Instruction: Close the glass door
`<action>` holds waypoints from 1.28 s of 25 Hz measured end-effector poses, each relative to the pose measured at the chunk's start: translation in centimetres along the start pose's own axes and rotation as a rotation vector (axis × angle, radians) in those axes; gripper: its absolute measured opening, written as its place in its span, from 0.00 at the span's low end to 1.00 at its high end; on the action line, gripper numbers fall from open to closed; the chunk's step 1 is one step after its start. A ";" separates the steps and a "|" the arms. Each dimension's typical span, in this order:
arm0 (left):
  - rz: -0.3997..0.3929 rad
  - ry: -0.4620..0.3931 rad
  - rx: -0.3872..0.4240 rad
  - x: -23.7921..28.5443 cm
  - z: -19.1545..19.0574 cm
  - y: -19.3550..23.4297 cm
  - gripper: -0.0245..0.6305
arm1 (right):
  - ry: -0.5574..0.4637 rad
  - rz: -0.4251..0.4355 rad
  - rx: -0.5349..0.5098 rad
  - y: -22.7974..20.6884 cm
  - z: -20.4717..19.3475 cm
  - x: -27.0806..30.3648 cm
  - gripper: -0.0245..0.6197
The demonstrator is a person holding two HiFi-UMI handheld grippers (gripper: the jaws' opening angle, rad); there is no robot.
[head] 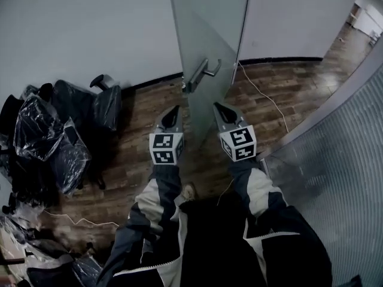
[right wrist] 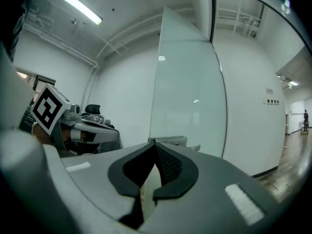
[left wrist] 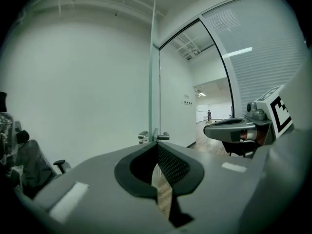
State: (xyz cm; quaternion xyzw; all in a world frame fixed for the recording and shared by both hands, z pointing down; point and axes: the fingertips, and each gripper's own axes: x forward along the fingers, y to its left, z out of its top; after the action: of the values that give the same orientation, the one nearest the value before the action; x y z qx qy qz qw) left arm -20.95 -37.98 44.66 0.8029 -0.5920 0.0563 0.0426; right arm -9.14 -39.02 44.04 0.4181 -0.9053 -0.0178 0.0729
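Note:
The glass door (head: pixel 209 23) stands open, seen edge-on straight ahead, with a metal lever handle (head: pixel 202 73) on each face. My left gripper (head: pixel 172 115) is held level on the left side of the door's edge, my right gripper (head: pixel 222 112) on the right side, both short of the handle and touching nothing. In the left gripper view the door edge (left wrist: pixel 154 82) and the handle (left wrist: pixel 153 137) lie just beyond the left gripper (left wrist: pixel 157 145), which is shut and empty. In the right gripper view the door pane (right wrist: pixel 187 96) fills the middle behind the right gripper (right wrist: pixel 155 146), likewise shut and empty.
Several office chairs wrapped in plastic (head: pixel 54 130) crowd the left. A curved ribbed glass wall (head: pixel 335 160) runs down the right. A white cable (head: pixel 263 97) trails over the wooden floor beyond the door. White walls stand behind.

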 end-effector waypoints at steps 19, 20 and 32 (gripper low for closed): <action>-0.104 0.053 -0.011 9.6 0.8 3.5 0.04 | 0.185 -0.079 -0.154 -7.4 -3.0 8.8 0.21; -0.097 0.049 -0.003 9.9 0.7 3.5 0.04 | 0.208 -0.080 -0.195 -7.8 -3.1 9.3 0.23; -0.057 0.068 0.027 12.1 0.4 4.3 0.04 | 0.484 -0.063 -0.716 -9.2 -5.7 15.1 0.46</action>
State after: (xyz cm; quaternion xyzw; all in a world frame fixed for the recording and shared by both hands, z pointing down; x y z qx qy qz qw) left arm -21.54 -50.71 45.97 0.8176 -0.5662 0.0904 0.0537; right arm -10.99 -56.33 50.56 0.3858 -0.7857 -0.2345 0.4228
